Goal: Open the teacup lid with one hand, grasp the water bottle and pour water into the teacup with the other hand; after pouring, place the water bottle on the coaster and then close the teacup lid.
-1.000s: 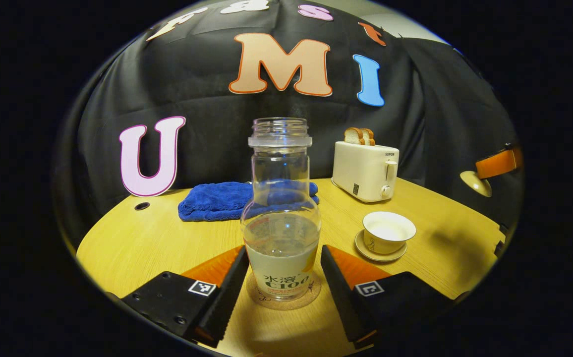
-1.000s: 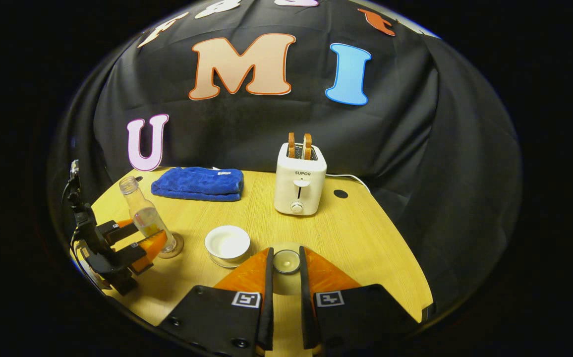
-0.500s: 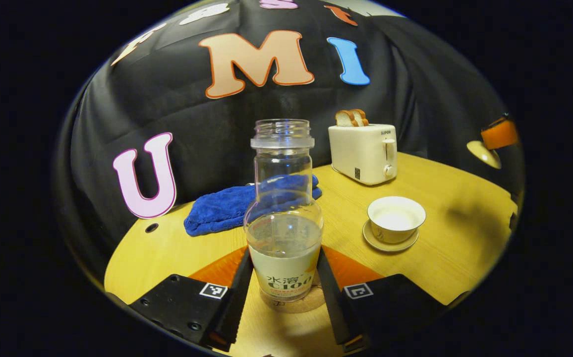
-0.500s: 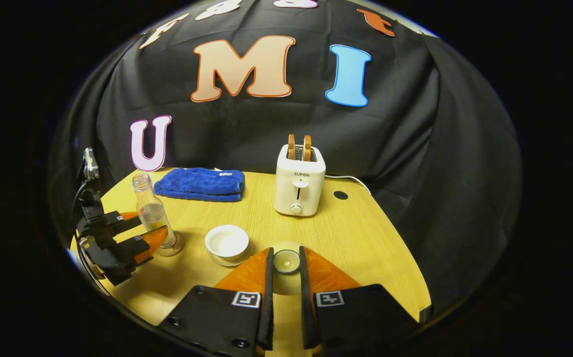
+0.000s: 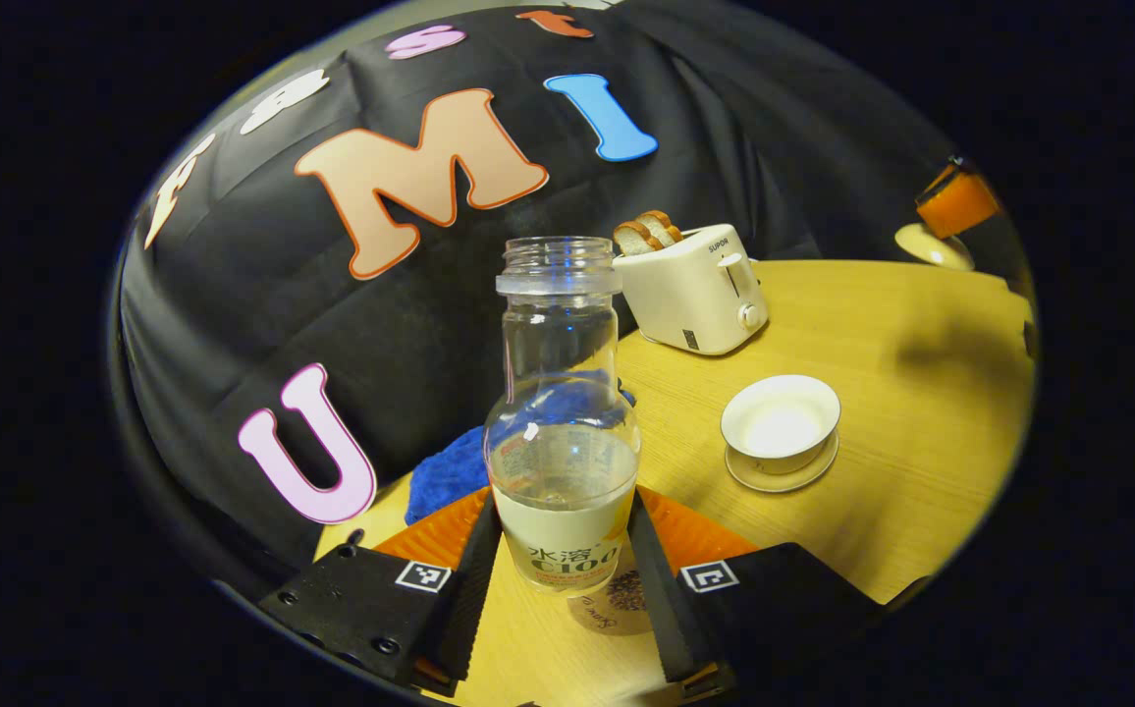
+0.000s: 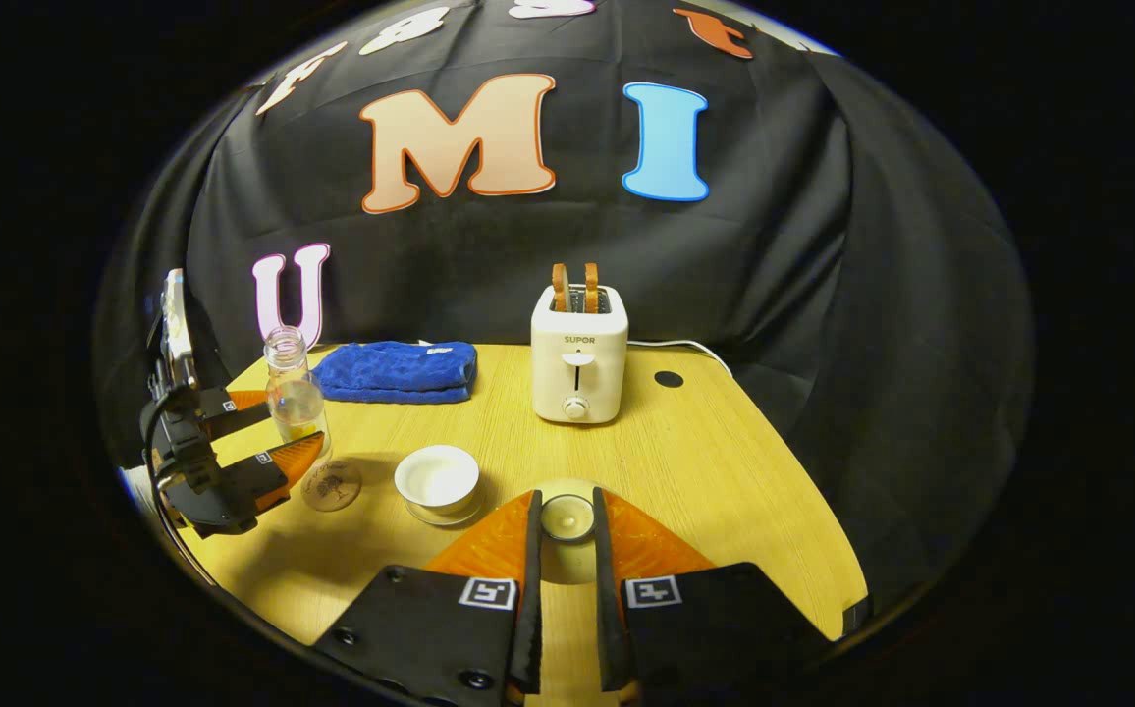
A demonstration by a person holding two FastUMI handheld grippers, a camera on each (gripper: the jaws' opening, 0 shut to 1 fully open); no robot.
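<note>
In the left gripper view, the water bottle (image 5: 562, 432) is pinched at its labelled lower body between the two fingers of the left claw (image 5: 562, 570) and is held upright, its base raised clear of the coaster (image 5: 617, 609) seen just beneath it. The open teacup (image 5: 781, 428) on its saucer (image 5: 782, 473) lies ahead and to the right of the bottle, so a carry that way and a tilt of the neck toward the cup are judged to be called for.

In the right gripper view, the teacup lid (image 6: 567, 516) is gripped by its knob between the narrowly closed fingers of the right claw (image 6: 565, 525), held just right of the teacup on the surface (image 6: 705, 462). The left claw and bottle are seen left of the cup, above the bare coaster.
</note>
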